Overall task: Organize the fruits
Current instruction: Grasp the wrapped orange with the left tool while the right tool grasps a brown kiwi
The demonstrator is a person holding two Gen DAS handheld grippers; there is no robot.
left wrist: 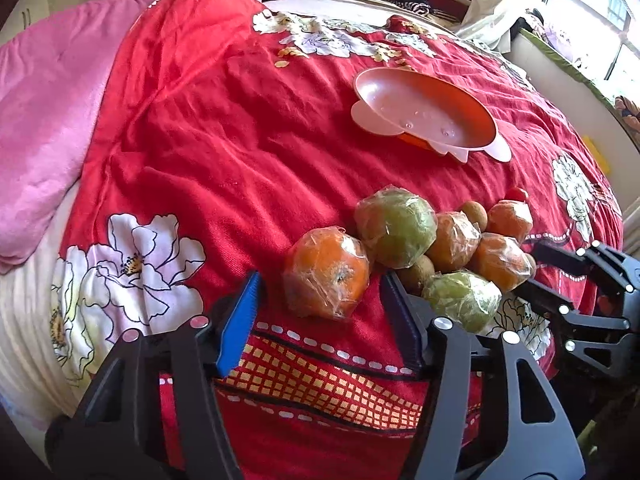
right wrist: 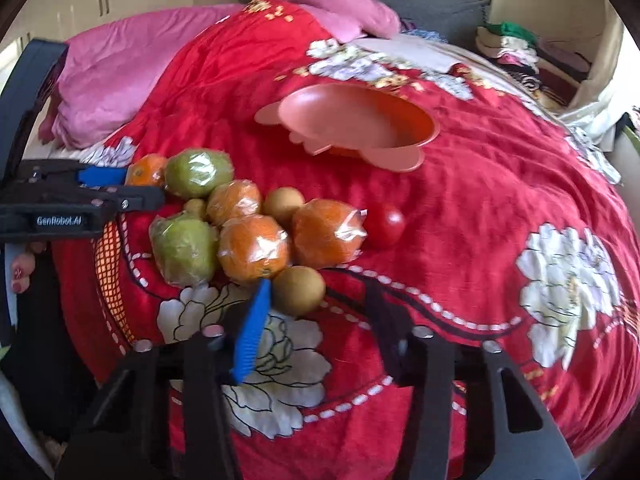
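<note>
Nearest, the left gripper [left wrist: 320, 292] stands open around one wrapped orange [left wrist: 326, 272] and the right gripper [right wrist: 316, 300] open around one brown fruit [right wrist: 298, 290], pads touching neither; beyond lie three more oranges, two green fruits, one tomato [right wrist: 384, 225], then one empty pink bowl [right wrist: 352, 128] on the red bedspread [right wrist: 480, 200].

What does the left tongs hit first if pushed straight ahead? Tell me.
Most likely the wrapped orange nearest the left tongs. It lies just beyond the fingertips, roughly centred in the gap between them, nothing in between. Depth is uncertain, so the tips might meet the red blanket first.
</note>
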